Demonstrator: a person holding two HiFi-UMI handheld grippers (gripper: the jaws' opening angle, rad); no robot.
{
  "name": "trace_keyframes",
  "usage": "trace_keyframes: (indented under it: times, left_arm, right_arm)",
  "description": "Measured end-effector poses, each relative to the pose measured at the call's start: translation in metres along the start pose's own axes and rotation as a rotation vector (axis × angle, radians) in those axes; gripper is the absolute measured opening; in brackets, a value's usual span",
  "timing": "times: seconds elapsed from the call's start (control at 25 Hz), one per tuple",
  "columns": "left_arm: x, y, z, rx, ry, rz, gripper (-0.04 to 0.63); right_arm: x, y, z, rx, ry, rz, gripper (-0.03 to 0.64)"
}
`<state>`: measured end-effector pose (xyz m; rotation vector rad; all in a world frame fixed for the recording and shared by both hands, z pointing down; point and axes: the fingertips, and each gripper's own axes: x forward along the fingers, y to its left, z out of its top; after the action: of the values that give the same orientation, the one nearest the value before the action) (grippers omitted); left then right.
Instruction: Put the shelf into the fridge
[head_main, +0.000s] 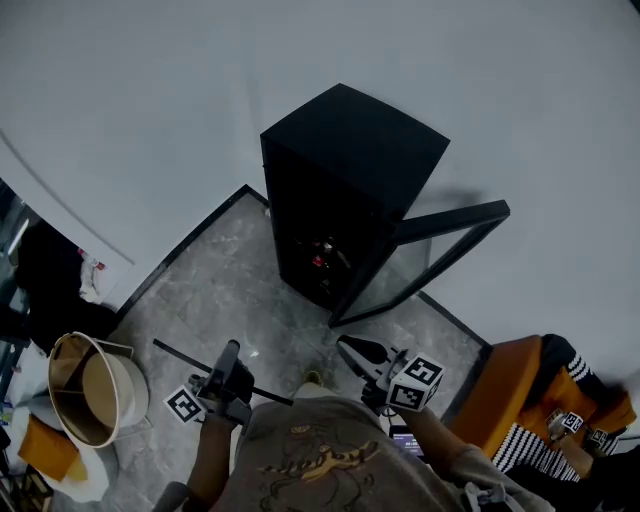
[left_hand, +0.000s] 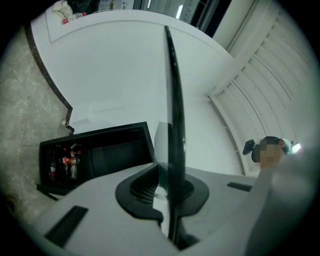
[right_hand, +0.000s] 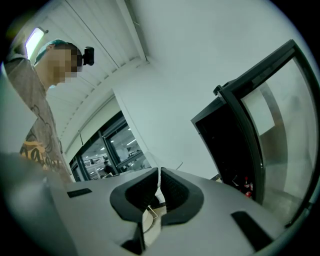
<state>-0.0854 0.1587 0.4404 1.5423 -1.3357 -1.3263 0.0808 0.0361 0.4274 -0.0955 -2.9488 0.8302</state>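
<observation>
The black fridge (head_main: 350, 170) stands on the grey floor against the white wall, its glass door (head_main: 440, 250) swung open to the right. Bottles (head_main: 322, 255) show on its lower level. My left gripper (head_main: 228, 365) is shut on the shelf (head_main: 175, 352), a thin dark-edged pane seen edge-on, low in the head view and short of the fridge. In the left gripper view the shelf (left_hand: 172, 90) runs upright through the left gripper (left_hand: 167, 167), with the fridge (left_hand: 95, 155) lower left. My right gripper (head_main: 355, 352) (right_hand: 159, 172) is shut and empty, facing the door (right_hand: 270, 100).
A round tan basket (head_main: 95, 390) sits at the lower left. An orange seat (head_main: 510, 390) is at the lower right, with another person's striped sleeve (head_main: 535, 460) beside it. A dark skirting strip (head_main: 180, 255) lines the wall.
</observation>
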Motion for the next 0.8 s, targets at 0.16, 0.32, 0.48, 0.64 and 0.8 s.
trace_keyframes:
  times: [0.16, 0.32, 0.48, 0.64, 0.8]
  left_arm:
    - [0.016, 0.011, 0.004, -0.006, -0.013, 0.011, 0.015]
    - [0.032, 0.021, 0.01, -0.019, -0.011, 0.011, 0.015]
    - [0.047, 0.029, 0.015, -0.038, 0.006, 0.004, 0.015]
    - [0.068, 0.038, 0.022, -0.044, 0.042, -0.007, 0.015]
    - [0.083, 0.048, 0.028, -0.057, 0.079, 0.001, 0.015]
  right_arm:
    - [0.002, -0.01, 0.007, 0.003, 0.003, 0.009, 0.029]
    - [0.008, -0.019, 0.011, 0.008, 0.017, -0.004, 0.029]
    - [0.014, -0.027, 0.017, 0.01, 0.014, -0.024, 0.028]
    - [0.023, -0.038, 0.024, 0.011, -0.001, -0.039, 0.029]
    - [0.033, -0.044, 0.028, 0.02, -0.013, -0.043, 0.029]
